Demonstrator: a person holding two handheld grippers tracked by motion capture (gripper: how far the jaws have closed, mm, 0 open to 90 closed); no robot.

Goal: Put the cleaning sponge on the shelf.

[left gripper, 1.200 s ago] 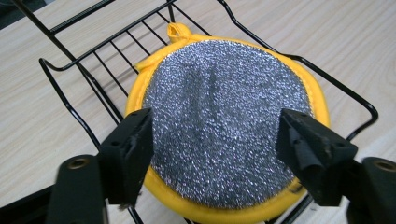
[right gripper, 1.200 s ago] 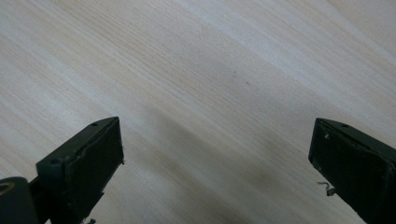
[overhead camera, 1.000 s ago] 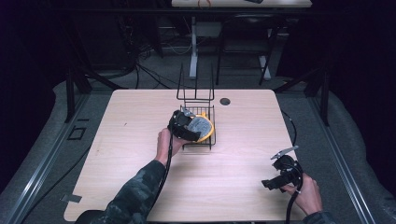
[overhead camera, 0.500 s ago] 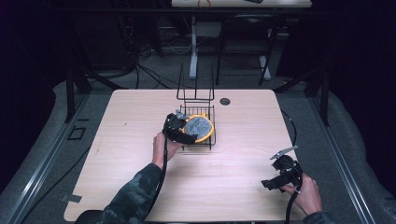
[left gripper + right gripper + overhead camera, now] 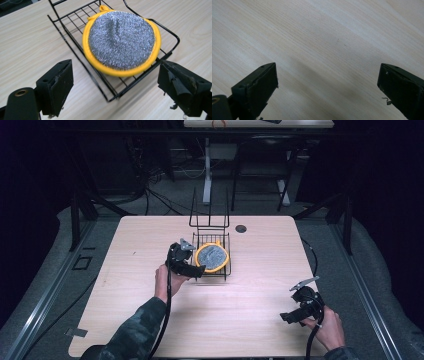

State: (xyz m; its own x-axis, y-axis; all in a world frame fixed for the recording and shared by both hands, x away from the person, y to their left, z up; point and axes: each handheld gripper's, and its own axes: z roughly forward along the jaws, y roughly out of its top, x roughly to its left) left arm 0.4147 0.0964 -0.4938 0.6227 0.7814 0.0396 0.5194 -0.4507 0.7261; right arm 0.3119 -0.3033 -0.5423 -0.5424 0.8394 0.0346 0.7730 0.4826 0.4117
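A round pad (image 5: pixel 211 256) with a yellow rim and a silver-grey middle (image 5: pixel 121 40) lies flat in a black wire rack (image 5: pixel 209 222) at the table's middle back. My left gripper (image 5: pixel 199 271) hovers just left of the rack's front corner and points at it. Its jaws have just been opening and stand wide (image 5: pixel 116 83) with nothing between them; the pad lies beyond the tips. My right gripper (image 5: pixel 288 316) is low over the table's front right, also open (image 5: pixel 327 82) above bare wood.
The rack's wire wall (image 5: pixel 65 37) and tall back frame rise beside the left gripper. A dark round grommet (image 5: pixel 241 228) is set in the light wooden table (image 5: pixel 260 285) behind the rack. Dark floor, cables and stands surround the table.
The left gripper has drawn back from over the rack toward the left and the person, and the pad now lies uncovered in the rack. The right gripper has kept still.
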